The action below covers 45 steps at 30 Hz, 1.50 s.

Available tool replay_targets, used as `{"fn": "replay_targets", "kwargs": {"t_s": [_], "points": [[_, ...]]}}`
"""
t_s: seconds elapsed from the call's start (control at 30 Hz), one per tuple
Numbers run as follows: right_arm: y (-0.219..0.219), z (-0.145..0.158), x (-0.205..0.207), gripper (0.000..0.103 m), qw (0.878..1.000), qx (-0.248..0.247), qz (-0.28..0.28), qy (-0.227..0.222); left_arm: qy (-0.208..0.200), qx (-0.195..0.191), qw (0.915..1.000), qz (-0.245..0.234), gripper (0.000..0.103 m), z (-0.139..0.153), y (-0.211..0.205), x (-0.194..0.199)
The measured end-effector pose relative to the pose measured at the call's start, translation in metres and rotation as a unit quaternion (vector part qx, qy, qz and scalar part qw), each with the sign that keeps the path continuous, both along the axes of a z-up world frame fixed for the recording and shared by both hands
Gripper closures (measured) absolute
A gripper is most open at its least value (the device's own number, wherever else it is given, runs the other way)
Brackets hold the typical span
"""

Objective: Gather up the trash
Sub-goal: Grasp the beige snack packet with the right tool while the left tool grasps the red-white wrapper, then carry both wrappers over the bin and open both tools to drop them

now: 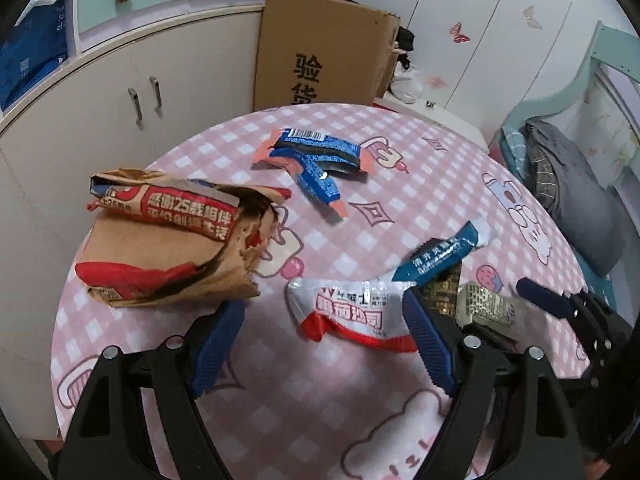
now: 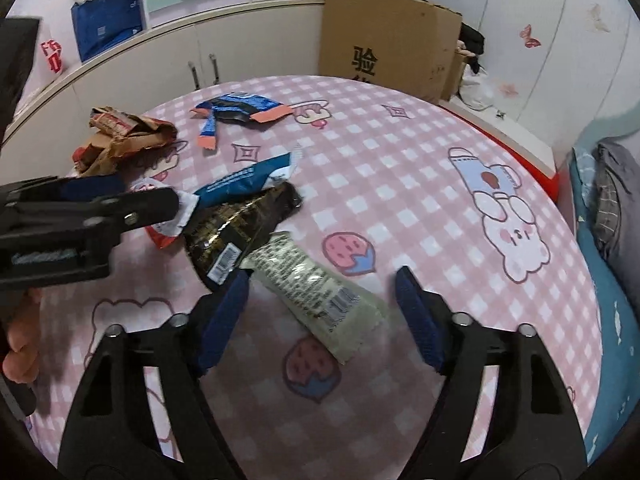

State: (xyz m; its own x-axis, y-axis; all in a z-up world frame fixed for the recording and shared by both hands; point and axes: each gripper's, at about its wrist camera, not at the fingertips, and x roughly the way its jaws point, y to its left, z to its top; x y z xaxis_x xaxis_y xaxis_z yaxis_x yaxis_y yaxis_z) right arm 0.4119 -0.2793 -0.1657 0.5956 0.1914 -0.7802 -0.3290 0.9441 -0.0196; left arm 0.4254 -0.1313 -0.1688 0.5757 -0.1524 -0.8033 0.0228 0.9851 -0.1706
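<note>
Trash lies on a pink checked table (image 1: pixel 360 420). My left gripper (image 1: pixel 324 312) is open around a white and red wrapper (image 1: pixel 352 312). A torn brown paper bag (image 1: pixel 160 240) lies to its left; blue and orange wrappers (image 1: pixel 316 160) lie further back. A teal sachet (image 1: pixel 440 256) lies to the right. My right gripper (image 2: pixel 324 300) is open around a pale green wrapper (image 2: pixel 316 288), beside a black wrapper (image 2: pixel 236 228). The left gripper (image 2: pixel 80 220) shows at the left in the right wrist view; the right gripper's fingertip (image 1: pixel 544 300) shows in the left wrist view.
A cardboard box (image 1: pixel 324 52) stands behind the table against white cupboards (image 1: pixel 120 92). A bed with grey and blue bedding (image 1: pixel 572 184) is at the right. A blue bag (image 2: pixel 108 16) sits on the counter at the back left.
</note>
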Motion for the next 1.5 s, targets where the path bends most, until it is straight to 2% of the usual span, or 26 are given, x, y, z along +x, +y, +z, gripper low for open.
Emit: {"fn": "replay_targets", "kwargs": {"t_s": [0.07,0.17,0.23,0.3,0.33,0.37,0.43,0.57,0.7,1.0,1.27,1.5], "points": [[0.001,0.000,-0.002,0.039,1.000,0.007,0.003,0.003,0.002,0.016,0.9999,0.002,0.026,-0.001,-0.006,0.002],[0.003,0.001,-0.005,0.056,1.000,0.014,0.004,0.003,-0.005,0.039,0.9992,0.009,0.043,0.000,-0.008,0.002],[0.004,0.002,-0.009,0.064,1.000,0.013,0.004,0.000,-0.008,0.059,0.9981,0.015,0.065,-0.001,-0.009,0.001],[0.004,0.003,-0.012,0.081,1.000,0.012,-0.001,-0.002,-0.014,0.074,0.9970,0.018,0.070,-0.001,-0.009,-0.001],[0.004,0.003,-0.014,0.086,1.000,0.011,-0.002,-0.003,-0.017,0.079,0.9966,0.017,0.074,-0.001,-0.009,-0.001],[0.005,0.003,-0.017,0.090,1.000,0.008,-0.006,-0.005,-0.020,0.083,0.9962,0.017,0.079,-0.001,-0.008,-0.003],[0.007,0.004,-0.022,0.093,1.000,0.002,-0.012,-0.008,-0.018,0.064,0.9977,0.015,0.085,0.001,-0.003,-0.007],[0.007,0.009,-0.036,0.095,0.999,0.010,-0.027,-0.024,-0.008,0.013,0.9999,-0.002,0.087,0.002,0.007,-0.017],[0.009,0.016,-0.050,0.096,0.999,0.023,-0.035,-0.035,-0.026,-0.013,0.9995,-0.014,0.087,0.013,0.016,-0.038],[0.029,0.042,-0.097,0.096,0.995,0.071,-0.032,-0.061,-0.064,-0.033,0.9972,-0.021,0.087,0.041,0.045,-0.092],[0.104,0.067,-0.134,0.096,0.991,0.105,0.018,-0.077,-0.092,-0.034,0.9949,0.023,0.087,0.056,0.116,-0.144],[0.190,0.068,-0.152,0.096,0.987,0.119,0.077,-0.079,-0.092,-0.037,0.9913,0.087,0.087,0.044,0.203,-0.175]]}}
